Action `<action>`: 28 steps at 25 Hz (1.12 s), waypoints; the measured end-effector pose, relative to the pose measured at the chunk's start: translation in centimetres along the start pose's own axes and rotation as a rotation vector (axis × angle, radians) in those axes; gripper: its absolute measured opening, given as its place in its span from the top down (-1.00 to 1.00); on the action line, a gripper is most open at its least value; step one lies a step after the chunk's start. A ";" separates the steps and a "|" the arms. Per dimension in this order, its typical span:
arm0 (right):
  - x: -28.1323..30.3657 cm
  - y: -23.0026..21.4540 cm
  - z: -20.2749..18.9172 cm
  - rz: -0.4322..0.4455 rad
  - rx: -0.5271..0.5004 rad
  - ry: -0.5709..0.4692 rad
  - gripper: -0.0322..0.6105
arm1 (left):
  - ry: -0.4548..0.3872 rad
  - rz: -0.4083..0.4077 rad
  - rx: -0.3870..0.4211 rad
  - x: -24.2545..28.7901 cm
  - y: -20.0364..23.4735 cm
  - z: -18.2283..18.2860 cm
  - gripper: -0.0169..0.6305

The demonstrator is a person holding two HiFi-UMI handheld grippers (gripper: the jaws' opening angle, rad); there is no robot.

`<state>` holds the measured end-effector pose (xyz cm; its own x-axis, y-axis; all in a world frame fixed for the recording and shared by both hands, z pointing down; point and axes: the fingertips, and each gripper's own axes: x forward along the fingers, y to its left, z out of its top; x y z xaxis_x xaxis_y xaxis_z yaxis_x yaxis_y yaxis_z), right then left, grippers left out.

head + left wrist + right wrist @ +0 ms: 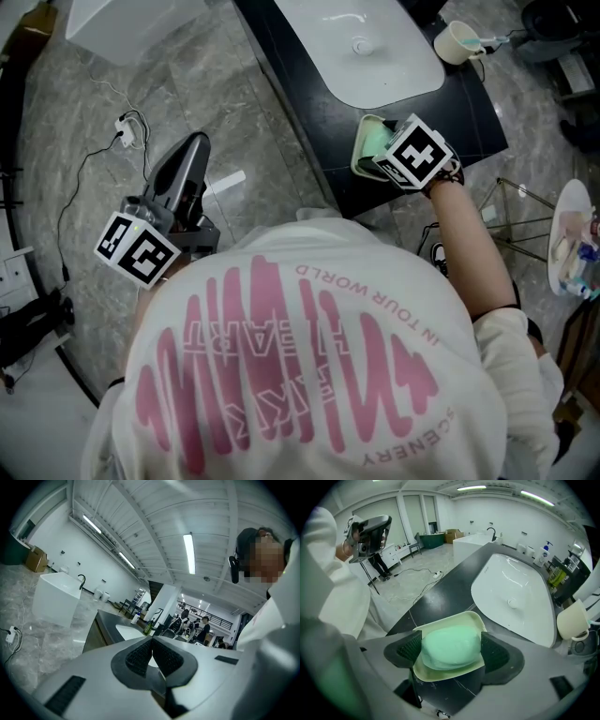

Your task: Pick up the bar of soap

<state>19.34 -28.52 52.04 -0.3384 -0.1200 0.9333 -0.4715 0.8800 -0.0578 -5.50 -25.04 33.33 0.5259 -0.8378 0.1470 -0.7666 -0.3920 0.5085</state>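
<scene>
The right gripper's (451,654) jaws pressed both sides of the green bar of soap (450,644) in its cream soap dish (457,619), with the sink (520,583) at one o'clock. The left gripper's (152,654) jaws met, empty.

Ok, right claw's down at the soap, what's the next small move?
Probably lift straight up, slowly: the right claw looks closed against both sides of the green bar of soap, which sits in its cream soap dish.

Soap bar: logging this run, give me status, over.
Right tool shut on soap bar; bar sits in its dish. Left tool shut, empty. Nothing in the way.
</scene>
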 end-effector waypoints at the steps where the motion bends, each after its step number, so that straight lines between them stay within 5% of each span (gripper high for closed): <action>1: -0.1 -0.1 -0.1 0.000 0.019 -0.014 -0.34 | 0.001 0.002 0.000 -0.1 0.0 0.0 0.92; 18: -2.3 -1.3 0.4 0.095 0.355 -0.290 -0.33 | -0.006 0.000 0.012 -0.2 -0.5 0.1 0.92; 28: -7.9 -3.1 1.8 0.346 0.828 -0.769 -0.33 | 0.001 -0.013 0.018 0.3 -1.0 -0.2 0.92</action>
<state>22.00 -31.10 44.24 -0.8197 -0.4279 0.3807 -0.5470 0.3878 -0.7419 -4.51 -24.78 32.97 0.5361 -0.8323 0.1413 -0.7663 -0.4095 0.4951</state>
